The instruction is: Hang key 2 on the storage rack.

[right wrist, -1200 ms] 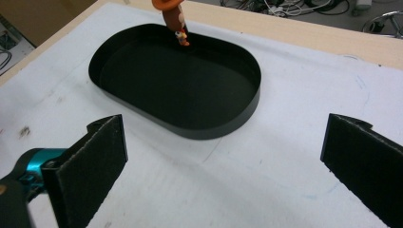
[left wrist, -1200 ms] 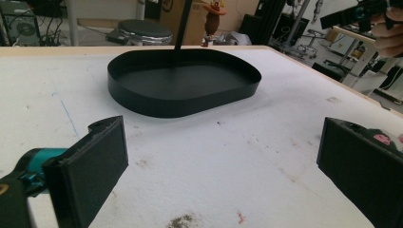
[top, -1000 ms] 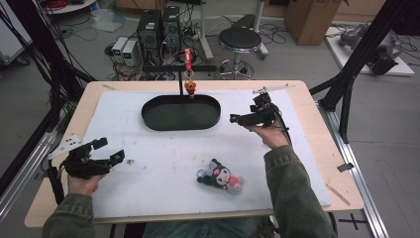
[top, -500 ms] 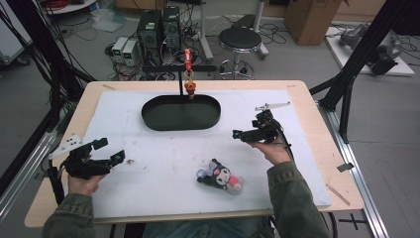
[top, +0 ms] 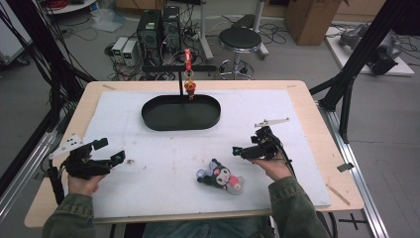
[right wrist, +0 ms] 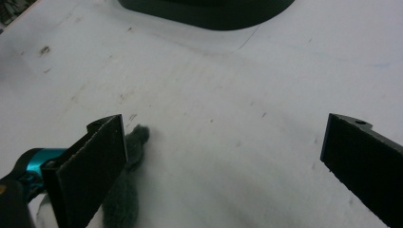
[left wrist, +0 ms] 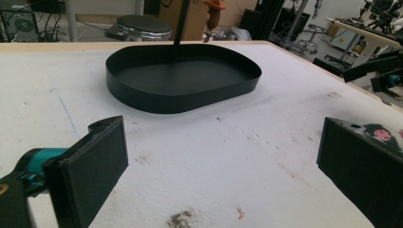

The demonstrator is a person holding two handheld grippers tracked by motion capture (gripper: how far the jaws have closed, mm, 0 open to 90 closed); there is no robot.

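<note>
A dark plush toy (top: pixel 220 176) with pink and white patches lies on the white mat near the front edge. My right gripper (top: pixel 246 143) is open just right of it and a little farther back, holding nothing. In the right gripper view its jaws (right wrist: pixel 223 128) stand wide apart, and a grey fuzzy part of the plush toy (right wrist: pixel 127 187) shows by the left jaw. My left gripper (top: pixel 110 150) rests open at the front left of the mat, empty. Its view has the black oval tray (left wrist: pixel 183 83) ahead and the plush toy (left wrist: pixel 380 135) behind the right jaw.
The black oval tray (top: pixel 181 113) sits at the back middle of the mat. Behind it a thin black stand (top: pixel 179 82) holds a hanging red and orange figure (top: pixel 189 87). The wooden table edge (top: pixel 317 134) borders the mat on the right.
My right gripper has moved from beside the tray's right end toward the person and now sits near the plush toy. The left gripper has stayed put.
</note>
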